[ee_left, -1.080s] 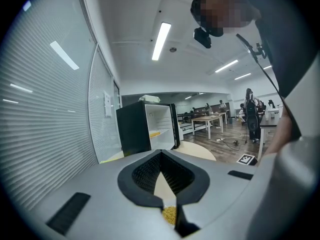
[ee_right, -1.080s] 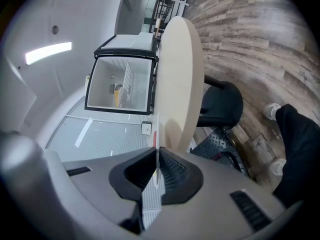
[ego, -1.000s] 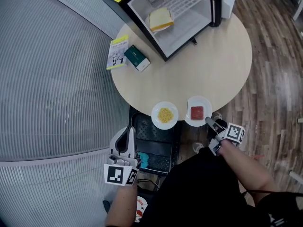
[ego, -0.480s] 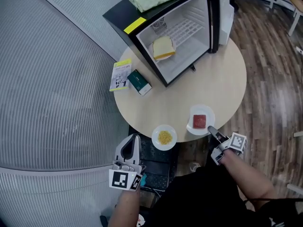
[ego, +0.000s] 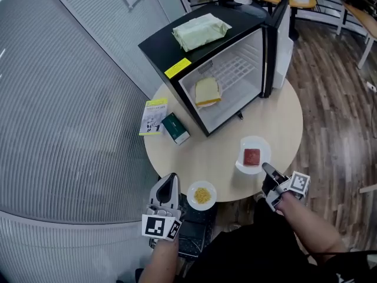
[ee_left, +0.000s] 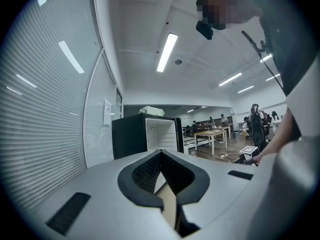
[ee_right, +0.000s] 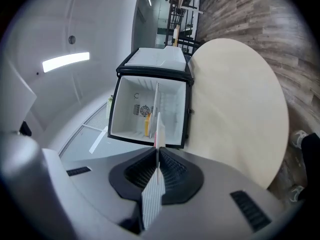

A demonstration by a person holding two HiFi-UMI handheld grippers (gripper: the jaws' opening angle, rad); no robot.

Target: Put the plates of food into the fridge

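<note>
Head view: right tool [ego: 268, 171] was clamped on the near rim of the red-food plate [ego: 252, 156]. An edge grip, so the dish sat level over the desk [ego: 200, 152]. Left tool [ego: 169, 180] was pinched closed w/ nothing in it, parked beside the yellow-food plate [ego: 202, 194]. Mini fridge [ego: 159, 47] stood open, sandwich [ego: 207, 91] already inside; prob. room for both.

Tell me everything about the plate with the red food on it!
The plate with the red food is small, round and white. One square red piece lies in its middle. It is over the near right part of the round beige table, in front of the open fridge. The right gripper is shut on its near rim; whether it is lifted I cannot tell.
</note>
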